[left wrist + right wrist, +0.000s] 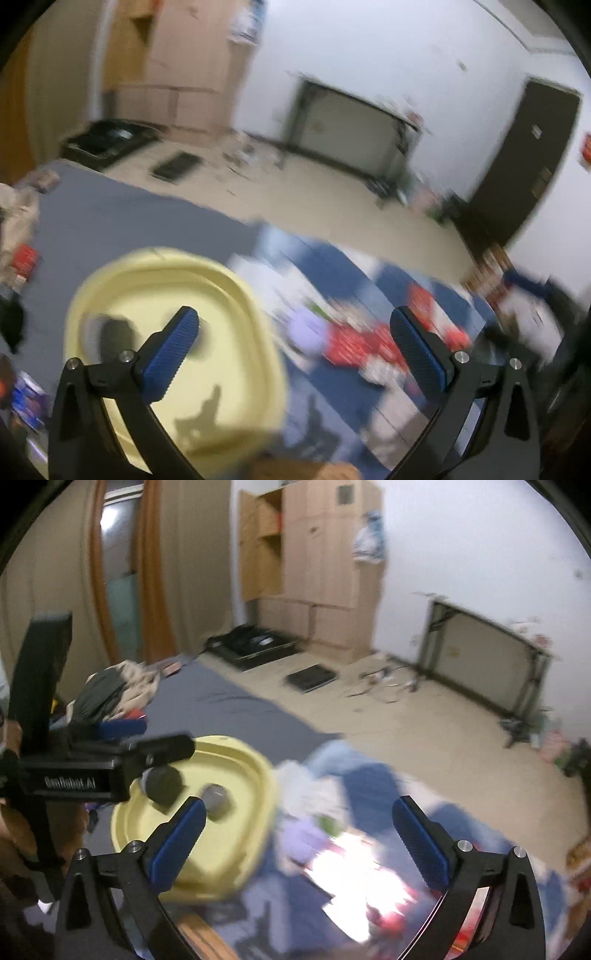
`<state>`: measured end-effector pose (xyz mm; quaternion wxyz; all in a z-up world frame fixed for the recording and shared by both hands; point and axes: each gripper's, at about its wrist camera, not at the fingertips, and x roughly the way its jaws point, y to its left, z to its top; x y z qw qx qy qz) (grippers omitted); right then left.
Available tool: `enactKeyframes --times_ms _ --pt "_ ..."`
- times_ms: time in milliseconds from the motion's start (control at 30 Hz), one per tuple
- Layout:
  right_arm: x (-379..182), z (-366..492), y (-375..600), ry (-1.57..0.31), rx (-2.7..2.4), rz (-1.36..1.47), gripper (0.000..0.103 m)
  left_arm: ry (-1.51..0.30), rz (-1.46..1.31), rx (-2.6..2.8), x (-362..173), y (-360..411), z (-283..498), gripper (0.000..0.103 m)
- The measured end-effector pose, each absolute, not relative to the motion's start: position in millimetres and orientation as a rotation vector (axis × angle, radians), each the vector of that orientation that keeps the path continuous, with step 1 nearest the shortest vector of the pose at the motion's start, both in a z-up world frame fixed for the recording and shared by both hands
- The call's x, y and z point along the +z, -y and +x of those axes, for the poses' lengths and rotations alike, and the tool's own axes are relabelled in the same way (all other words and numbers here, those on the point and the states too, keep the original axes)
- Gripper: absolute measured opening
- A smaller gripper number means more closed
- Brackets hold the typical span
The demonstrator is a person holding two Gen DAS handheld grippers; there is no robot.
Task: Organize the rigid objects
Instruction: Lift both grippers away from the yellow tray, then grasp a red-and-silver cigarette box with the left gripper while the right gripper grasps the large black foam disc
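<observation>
At the far left of the right wrist view the left gripper (147, 755) shows as a black body above a pale yellow tray (236, 853). The tray lies at the near left on the grey and blue bed (221, 701). Two small round things sit in its far part — a black puck (164, 784) to the left and a grey cylinder (217, 802) just beside it on the right. The left wrist view shows the left gripper's blue pads spread wide with nothing between them, over the tray's right half. To the right of the tray lies blurred clutter (354, 856) in white, red and lilac, too smeared to name. The right gripper (299, 819) stands wide open and empty above that clutter.
</observation>
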<state>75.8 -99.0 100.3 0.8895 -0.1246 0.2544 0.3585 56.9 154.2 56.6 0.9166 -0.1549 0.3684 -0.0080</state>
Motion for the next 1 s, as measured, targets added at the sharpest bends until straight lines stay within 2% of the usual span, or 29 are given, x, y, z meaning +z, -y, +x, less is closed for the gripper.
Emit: enactKeyframes --times_ms 200,367,667,1000 --pt "80 51 248 -0.574 0.531 -0.164 0.103 -0.924 -0.134 -0.123 12 -87 36 0.103" --pt "37 37 309 -0.623 0.442 -0.003 0.103 -0.930 -0.170 -0.108 10 -80 27 0.103" --pt "-12 68 288 -0.707 0.438 -0.115 0.103 -0.923 -0.163 -0.117 -1 -69 30 0.103" --pt "-29 113 291 -0.743 0.414 -0.081 0.103 -0.964 -0.146 -0.054 -11 -93 76 0.103"
